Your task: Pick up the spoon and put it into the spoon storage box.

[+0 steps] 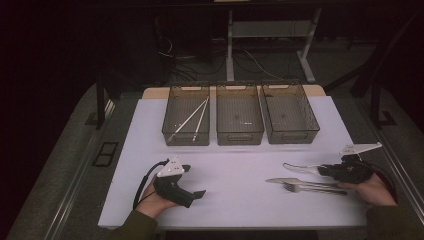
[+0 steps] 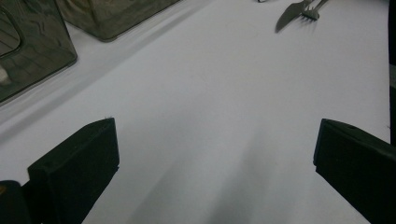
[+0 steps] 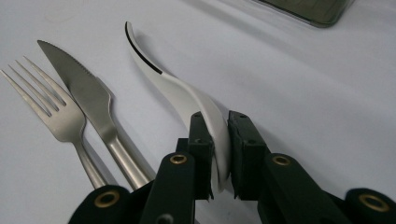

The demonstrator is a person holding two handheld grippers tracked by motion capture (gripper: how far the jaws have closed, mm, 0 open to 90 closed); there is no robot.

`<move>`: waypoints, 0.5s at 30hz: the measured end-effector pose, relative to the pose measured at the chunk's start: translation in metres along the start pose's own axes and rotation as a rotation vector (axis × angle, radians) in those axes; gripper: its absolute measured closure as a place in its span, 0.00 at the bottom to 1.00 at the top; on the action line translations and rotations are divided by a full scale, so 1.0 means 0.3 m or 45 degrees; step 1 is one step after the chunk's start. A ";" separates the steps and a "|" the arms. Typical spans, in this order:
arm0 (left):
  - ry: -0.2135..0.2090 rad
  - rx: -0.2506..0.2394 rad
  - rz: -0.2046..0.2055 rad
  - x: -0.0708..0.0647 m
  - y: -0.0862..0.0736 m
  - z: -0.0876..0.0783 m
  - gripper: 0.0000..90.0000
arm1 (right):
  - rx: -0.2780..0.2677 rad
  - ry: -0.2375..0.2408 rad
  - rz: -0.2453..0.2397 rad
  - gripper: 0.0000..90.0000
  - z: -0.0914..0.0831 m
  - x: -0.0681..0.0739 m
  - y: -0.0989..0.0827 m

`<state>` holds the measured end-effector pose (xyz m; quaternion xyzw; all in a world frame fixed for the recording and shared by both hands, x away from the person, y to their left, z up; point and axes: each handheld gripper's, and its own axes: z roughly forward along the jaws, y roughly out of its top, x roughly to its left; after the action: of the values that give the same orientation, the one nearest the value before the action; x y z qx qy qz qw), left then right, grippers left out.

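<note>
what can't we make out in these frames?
- Spoon handle end: right gripper view, hidden between the right gripper pads.
- Fork and knife handles: right gripper view, covered by the gripper body; high view, under the hand.
- Contents of middle bin and right bin: high view, too dark and small.
- Left gripper: its body is cut off by the bottom edge.

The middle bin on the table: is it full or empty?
Empty, as far as shows. In the high view the middle bin has a bare floor, while the left bin holds white chopsticks.
</note>
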<state>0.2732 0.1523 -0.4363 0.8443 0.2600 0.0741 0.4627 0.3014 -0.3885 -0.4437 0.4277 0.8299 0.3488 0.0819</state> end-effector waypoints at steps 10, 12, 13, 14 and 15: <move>-0.036 -0.030 0.001 0.003 -0.004 -0.002 0.00 | -0.027 -0.018 0.014 0.90 -0.020 -0.002 0.004; -0.039 -0.030 0.004 0.001 -0.003 -0.002 0.00 | -0.047 -0.021 0.022 0.90 -0.029 -0.003 0.005; -0.040 -0.030 0.003 0.001 -0.003 -0.001 0.00 | -0.060 -0.020 0.025 0.90 -0.033 -0.003 0.006; -0.040 -0.028 0.003 0.001 -0.003 -0.001 0.00 | -0.073 -0.020 0.030 0.90 -0.038 -0.002 0.008; -0.041 -0.026 0.003 0.001 -0.003 -0.001 0.00 | -0.083 -0.020 0.037 0.90 -0.042 0.001 0.010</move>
<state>0.2730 0.1531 -0.4370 0.8408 0.2506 0.0638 0.4755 0.2976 -0.3936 -0.4323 0.4397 0.8111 0.3734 0.0973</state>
